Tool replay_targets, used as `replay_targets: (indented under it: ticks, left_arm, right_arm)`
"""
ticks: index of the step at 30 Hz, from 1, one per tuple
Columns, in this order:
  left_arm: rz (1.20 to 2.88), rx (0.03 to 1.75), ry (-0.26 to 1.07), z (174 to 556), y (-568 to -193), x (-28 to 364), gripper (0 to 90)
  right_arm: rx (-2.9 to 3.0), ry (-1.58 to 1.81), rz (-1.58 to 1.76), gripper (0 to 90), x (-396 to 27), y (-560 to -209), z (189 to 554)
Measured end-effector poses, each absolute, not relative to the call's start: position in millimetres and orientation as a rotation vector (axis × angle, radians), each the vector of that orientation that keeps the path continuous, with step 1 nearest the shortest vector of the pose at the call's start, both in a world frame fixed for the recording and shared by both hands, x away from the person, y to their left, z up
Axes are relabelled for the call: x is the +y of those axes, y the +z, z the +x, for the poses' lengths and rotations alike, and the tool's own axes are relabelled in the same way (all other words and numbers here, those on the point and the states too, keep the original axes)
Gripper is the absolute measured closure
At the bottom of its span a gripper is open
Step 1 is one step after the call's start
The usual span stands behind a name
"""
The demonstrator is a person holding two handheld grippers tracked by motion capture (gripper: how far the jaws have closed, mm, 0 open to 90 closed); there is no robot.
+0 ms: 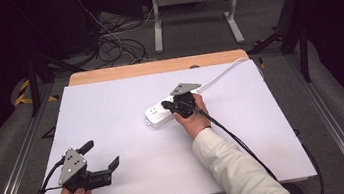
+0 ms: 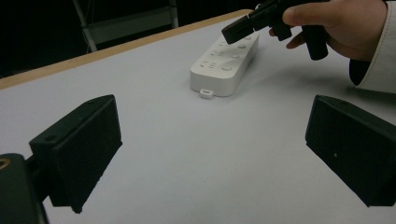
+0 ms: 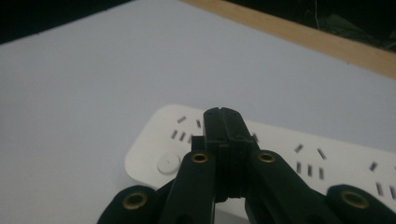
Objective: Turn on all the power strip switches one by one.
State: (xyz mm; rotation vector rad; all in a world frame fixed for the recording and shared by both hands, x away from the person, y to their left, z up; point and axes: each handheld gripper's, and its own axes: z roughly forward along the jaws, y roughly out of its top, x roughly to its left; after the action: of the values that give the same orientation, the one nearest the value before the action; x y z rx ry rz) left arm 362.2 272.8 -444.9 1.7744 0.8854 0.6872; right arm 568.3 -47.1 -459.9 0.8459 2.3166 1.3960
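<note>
A white power strip (image 1: 162,112) lies near the middle of the white table, its white cable (image 1: 222,72) running off to the far right. My right gripper (image 1: 167,105) is shut with nothing between its jaws and hovers just over the strip's left end. In the right gripper view the closed tips (image 3: 226,116) sit above the sockets of the power strip (image 3: 317,161), near its round button (image 3: 168,163). My left gripper (image 1: 101,155) rests open at the table's near left corner. Its wide-apart jaws frame the power strip (image 2: 226,63) and the right gripper (image 2: 243,29) farther off.
The white table top (image 1: 112,115) has a wooden strip (image 1: 156,67) along its far edge. Beyond it on the floor are tangled cables (image 1: 115,46) and a white frame stand (image 1: 193,8). A black cable (image 1: 239,141) trails from my right gripper across the table.
</note>
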Motion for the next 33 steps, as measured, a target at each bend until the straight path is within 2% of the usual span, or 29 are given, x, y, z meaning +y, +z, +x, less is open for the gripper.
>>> replay_targets:
  ticks: [11,33]
  left_arm:
    - [1.779,0.877,0.688,361,-445,272,3.8]
    - [1.783,0.877,0.685,363,-445,272,3.8]
  right_arm:
    - [2.368,1.409,0.735,90.0,-32,-457,553]
    - [2.437,1.327,0.748,90.0,-24,-473,555]
